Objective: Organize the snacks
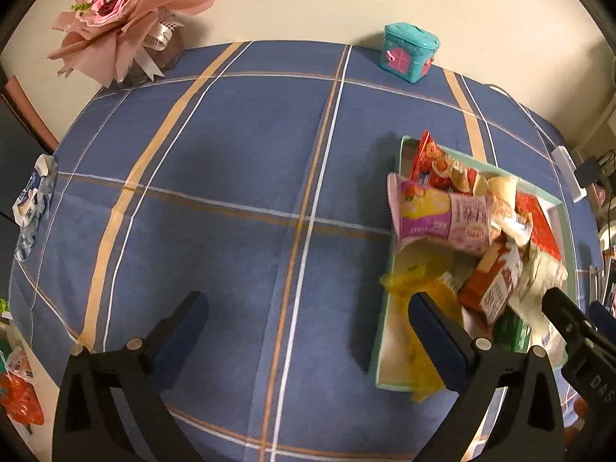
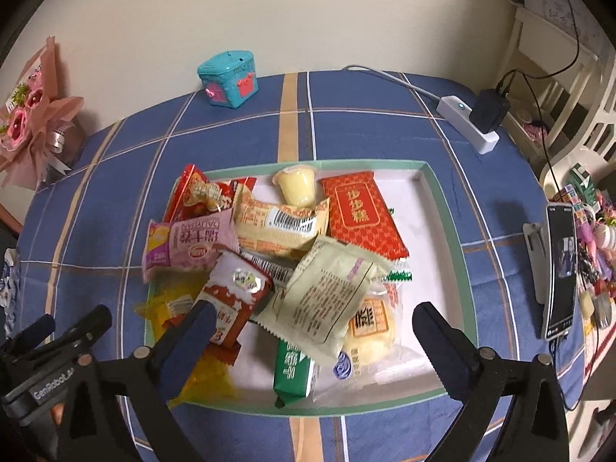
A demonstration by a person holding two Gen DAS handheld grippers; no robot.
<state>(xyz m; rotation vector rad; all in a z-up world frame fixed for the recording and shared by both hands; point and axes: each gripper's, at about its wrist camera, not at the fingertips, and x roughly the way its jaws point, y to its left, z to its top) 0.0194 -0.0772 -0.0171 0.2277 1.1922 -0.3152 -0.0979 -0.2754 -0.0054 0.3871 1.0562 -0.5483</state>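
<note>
Blue plaid tablecloth (image 1: pixel 238 177) over a table against a cream wall; paper-wrapped bouquet (image 1: pixel 123 11) and teal toy house (image 1: pixel 410 52) at the far edge, power strip (image 2: pixel 467 123) and upright phone (image 2: pixel 560 269) off to the right.

Left gripper (image 1: pixel 308 331): spread wide, empty, over bare cloth just left of the tray. Right gripper (image 2: pixel 312 335): spread wide, empty, poised above the tray's near half.

Tray (image 2: pixel 442 208), green-rimmed, white floor, holds the snacks in a loose heap: pink packet (image 2: pixel 188 246), red packet (image 2: pixel 364 211), pudding cup (image 2: pixel 296 184), cream packet (image 2: pixel 327 292), red-and-white carton (image 2: pixel 235 296), green packet (image 2: pixel 292 373), yellow wrapper (image 2: pixel 173 300). Right third of the tray is bare.

Risks, as judged:
- Pink packet and yellow wrapper overhang the left rim; a nudge could tip them onto the cloth.
- Packets overlap, so closing on one likely drags or pinches a neighbour.
- Glossy film may slip from the fingers.
- Pudding cup could roll or be crushed if squeezed.
</note>
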